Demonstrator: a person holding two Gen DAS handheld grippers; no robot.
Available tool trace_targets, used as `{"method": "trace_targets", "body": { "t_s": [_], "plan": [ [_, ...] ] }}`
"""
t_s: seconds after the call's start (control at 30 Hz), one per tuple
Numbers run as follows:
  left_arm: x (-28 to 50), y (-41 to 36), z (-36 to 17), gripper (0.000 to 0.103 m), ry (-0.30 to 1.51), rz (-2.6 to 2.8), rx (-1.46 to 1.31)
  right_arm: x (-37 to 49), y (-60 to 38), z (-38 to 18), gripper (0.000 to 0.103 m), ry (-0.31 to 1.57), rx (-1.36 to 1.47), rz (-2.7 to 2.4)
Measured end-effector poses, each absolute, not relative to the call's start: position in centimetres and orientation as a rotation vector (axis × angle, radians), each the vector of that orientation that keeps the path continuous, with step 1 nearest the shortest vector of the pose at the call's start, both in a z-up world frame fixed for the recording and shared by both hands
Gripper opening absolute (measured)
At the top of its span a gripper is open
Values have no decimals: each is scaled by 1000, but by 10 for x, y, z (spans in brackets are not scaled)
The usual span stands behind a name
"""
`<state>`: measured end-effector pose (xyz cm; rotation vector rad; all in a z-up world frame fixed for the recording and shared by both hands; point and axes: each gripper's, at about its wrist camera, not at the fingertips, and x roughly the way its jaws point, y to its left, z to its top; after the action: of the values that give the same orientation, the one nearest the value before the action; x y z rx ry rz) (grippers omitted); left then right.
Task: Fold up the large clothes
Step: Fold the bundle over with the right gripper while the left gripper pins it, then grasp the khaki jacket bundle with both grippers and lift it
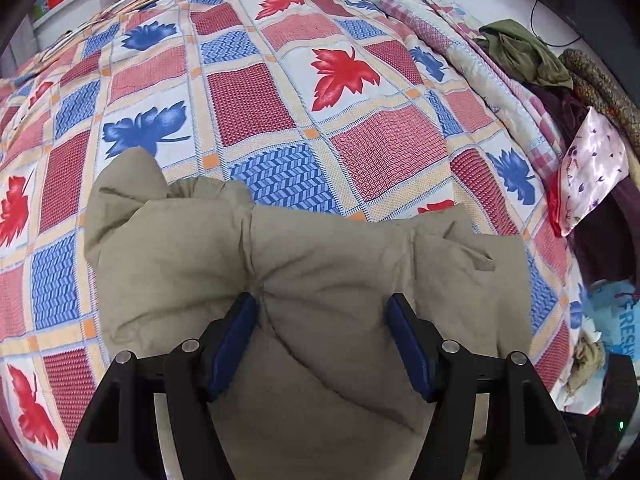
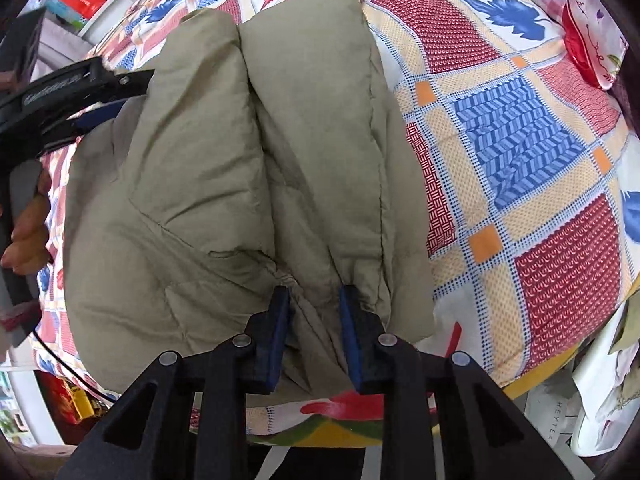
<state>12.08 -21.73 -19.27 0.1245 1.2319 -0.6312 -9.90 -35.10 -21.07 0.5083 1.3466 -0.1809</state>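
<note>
**Fingers bite thick padding on one side only: the fold may slump**

Fingers of the right gripper [image 2: 314, 300] stand narrow, pinched on a gathered bunch of the khaki padded jacket [image 2: 224, 184] at its near hem. Fabric puckers right between the blue pads, so the hold looks real, but it takes only a small tuck of a bulky garment. If that tuck is just the outer shell, a pull could let it slide out.

Fingers of the left gripper [image 1: 322, 312] stand wide, with the jacket's quilted bulk swelling up between them. Whether the pads touch the cloth I cannot tell; they do not squeeze it. Should this side close on a shallow ridge, the padding could spring free.

Beyond both pairs, the jacket lies doubled lengthwise on the leaf-patterned bedspread [image 1: 248, 104], its two puffy halves side by side. The filling resists creasing, so a released fold may reopen.

Farther out, to the right of the left fingers, a satin pillow [image 1: 592, 172] and an olive garment [image 1: 520, 48] sit along the bed's edge, well apart from the jacket.
</note>
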Motion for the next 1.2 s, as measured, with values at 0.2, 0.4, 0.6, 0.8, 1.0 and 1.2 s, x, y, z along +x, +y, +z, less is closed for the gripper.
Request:
{"method": "trace_targets", "body": {
  "t_s": [0.2, 0.4, 0.6, 0.8, 1.0, 1.2],
  "plan": [
    [107, -188, -178, 68, 1250, -653, 158, -92, -359, -200, 29, 1333, 568, -181],
    [94, -163, -168, 103, 1263, -645, 130, -86, -365, -192, 32, 1339, 563, -197],
    [88, -145, -178, 103, 1294, -596, 85, -89, -364, -189, 34, 1333, 561, -211],
    [87, -122, -190, 103, 1343, -551, -4, -84, -361, -180, 37, 1326, 545, -218],
    [87, -107, -196, 103, 1369, -584, -105, -80, -365, -165, 45, 1281, 545, -224],
    [89, -103, -203, 103, 1411, -548, -49, -72, -367, -159, 60, 1277, 508, -230]
  ]
}}
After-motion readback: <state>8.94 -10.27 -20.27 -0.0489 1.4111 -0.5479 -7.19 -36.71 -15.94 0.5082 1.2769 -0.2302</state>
